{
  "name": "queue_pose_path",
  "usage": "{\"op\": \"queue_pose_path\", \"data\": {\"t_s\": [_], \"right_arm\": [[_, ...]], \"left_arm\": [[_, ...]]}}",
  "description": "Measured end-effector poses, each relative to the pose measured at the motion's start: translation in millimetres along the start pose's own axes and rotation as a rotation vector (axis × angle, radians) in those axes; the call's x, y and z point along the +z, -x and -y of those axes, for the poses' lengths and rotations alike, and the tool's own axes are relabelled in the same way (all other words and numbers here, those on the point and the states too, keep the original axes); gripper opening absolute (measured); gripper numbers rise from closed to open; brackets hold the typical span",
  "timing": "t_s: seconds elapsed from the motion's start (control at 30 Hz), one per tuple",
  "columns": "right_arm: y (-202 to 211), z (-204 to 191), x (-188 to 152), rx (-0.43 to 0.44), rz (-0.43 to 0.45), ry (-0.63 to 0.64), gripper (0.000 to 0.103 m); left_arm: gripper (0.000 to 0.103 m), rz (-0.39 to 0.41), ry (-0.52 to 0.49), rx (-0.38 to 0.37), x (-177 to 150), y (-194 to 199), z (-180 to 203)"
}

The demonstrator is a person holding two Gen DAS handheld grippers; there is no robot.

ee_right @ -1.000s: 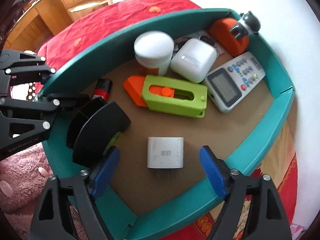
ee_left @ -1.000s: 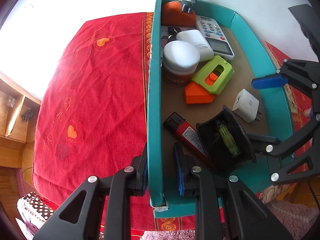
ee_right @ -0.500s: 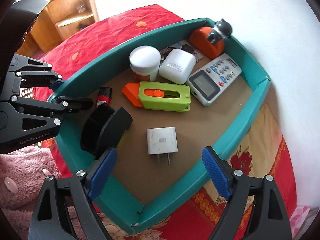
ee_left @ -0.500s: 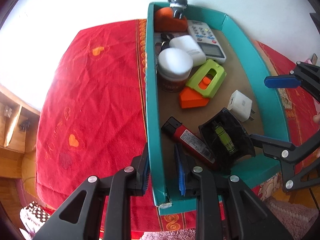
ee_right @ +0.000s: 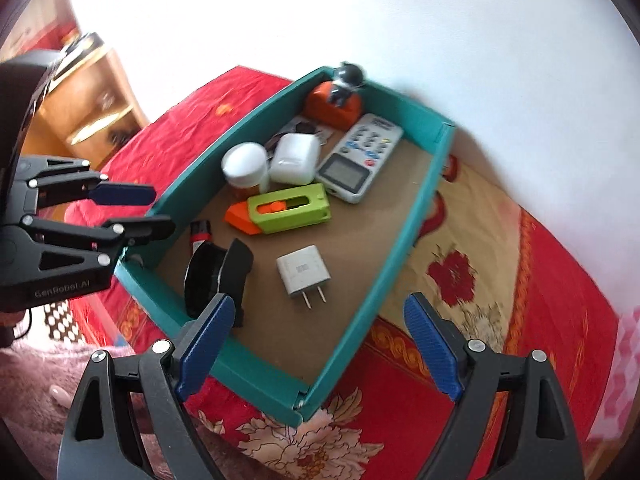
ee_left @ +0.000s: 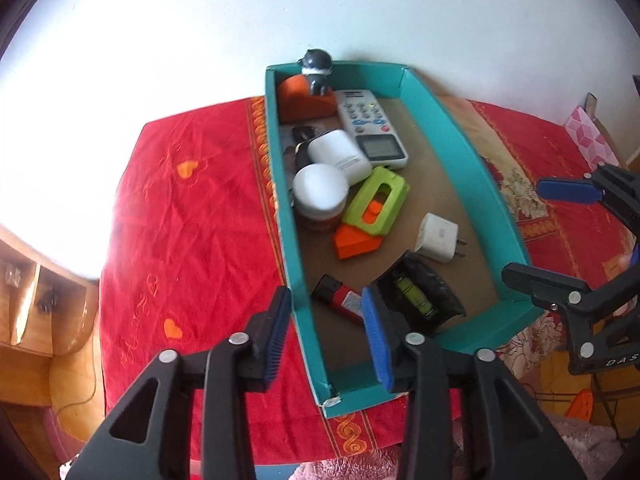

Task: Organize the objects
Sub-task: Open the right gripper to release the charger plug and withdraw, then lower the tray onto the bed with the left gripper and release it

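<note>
A teal box (ee_left: pixel 460 148) sits on a desk covered with a red cloth (ee_left: pixel 192 216), holding a remote (ee_left: pixel 370 130), a white case (ee_left: pixel 340 156), a white-lidded jar (ee_left: pixel 320 192), a green and orange cutter (ee_left: pixel 370 210), a white charger plug (ee_left: pixel 438 238), a red lighter (ee_left: pixel 340 298) and a black level (ee_left: pixel 418 296). The left hand-held gripper (ee_left: pixel 328 328) straddles the box's near-left wall, its jaws opening with the pads clear of it. The right hand-held gripper (ee_right: pixel 320 344) stands wide apart above the box's near corner, holding nothing.
</note>
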State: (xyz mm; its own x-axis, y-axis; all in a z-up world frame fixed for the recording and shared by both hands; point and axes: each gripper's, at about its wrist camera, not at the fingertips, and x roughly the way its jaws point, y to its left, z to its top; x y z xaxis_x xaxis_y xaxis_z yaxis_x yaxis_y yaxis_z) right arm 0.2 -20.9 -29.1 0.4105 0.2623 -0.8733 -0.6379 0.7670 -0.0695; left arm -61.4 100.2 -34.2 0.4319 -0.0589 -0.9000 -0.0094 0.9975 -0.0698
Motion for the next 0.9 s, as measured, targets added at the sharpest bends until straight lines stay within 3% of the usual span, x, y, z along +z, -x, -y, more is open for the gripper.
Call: {"op": "queue_pose_path", "data": {"t_s": [0.2,0.37,0.6,0.67,0.7,0.73,0.9], "right_arm": [[16.2,23.2,-13.1,-0.014,0.068,-0.146,0.089],[18.2,38.9,-25.6,0.009,0.086,-0.218,0.089],[20.6,51.9,-39.0,0.05,0.086,-0.233,0.089],[21.5,53.7,-43.3,0.062,0.078,-0.228,0.093],[22.0,54.6,-45.8,0.06,0.076,-0.224,0.102],[22.5,55.4,-48.1,0.058,0.076,-0.222,0.103],[28.8,62.5,-58.9,0.067,0.09,-0.232,0.103]], "left_arm": [[0.047,0.005,0.005,-0.007,1.8,-0.4,8.8],[0.075,0.04,0.021,0.016,4.6,3.9,17.4],[0.083,0.077,0.047,0.043,4.3,5.3,35.1],[0.091,0.09,0.059,0.04,2.5,6.7,39.4],[0.094,0.096,0.069,0.042,1.7,7.8,41.8],[0.103,0.099,0.075,0.041,1.1,8.7,43.1],[0.103,0.104,0.107,0.05,-3.4,9.9,51.2]]}}
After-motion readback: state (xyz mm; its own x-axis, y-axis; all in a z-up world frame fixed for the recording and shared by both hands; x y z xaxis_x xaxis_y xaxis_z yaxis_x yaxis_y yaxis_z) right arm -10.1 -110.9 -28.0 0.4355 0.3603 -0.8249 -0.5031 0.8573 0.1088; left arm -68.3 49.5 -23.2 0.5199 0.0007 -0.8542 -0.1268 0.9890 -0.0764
